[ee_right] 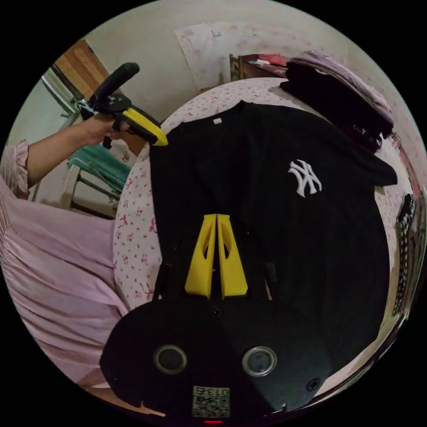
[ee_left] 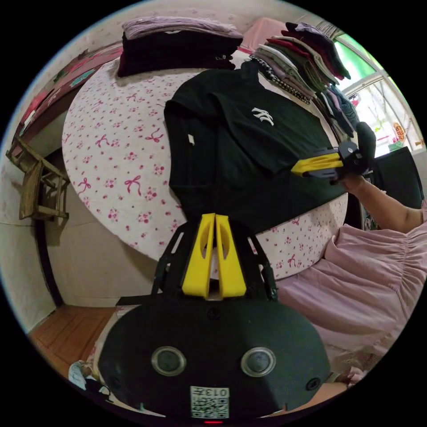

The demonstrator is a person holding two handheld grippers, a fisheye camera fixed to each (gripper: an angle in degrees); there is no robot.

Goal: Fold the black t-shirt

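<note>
Black t-shirt [ee_left: 240, 147] lies spread on the floral-sheeted bed [ee_left: 115, 147], logo side up, white emblem [ee_right: 305, 178] showing. One side looks already doubled over along its length, so I'd judge the fold is partway in.

Left hand-held gripper [ee_left: 213, 220]: yellow jaws pressed together at the shirt's near hem, at the bed edge. Whether cloth is actually pinched between them, can't tell; black on black hides it. From the right gripper view the same tool [ee_right: 161, 138] sits at a shirt corner, tips touching or just over fabric.

Right hand-held gripper [ee_right: 216, 220]: jaws also closed, tips over the shirt body. From the left gripper view [ee_left: 297, 168] it sits at the opposite edge, tips against cloth. Grip again not resolvable.

Placement makes sense as a two-corner hold on opposite ends, to lift and fold across. That's my read, not seen.

Stack of folded clothes [ee_left: 178, 42] at the far end of the bed, second fanned stack [ee_left: 302, 58] beside the shirt near the window. Person's pink garment [ee_left: 356, 275] cuts off the bed's near corner. Sleeve layout under the fold is hidden.
</note>
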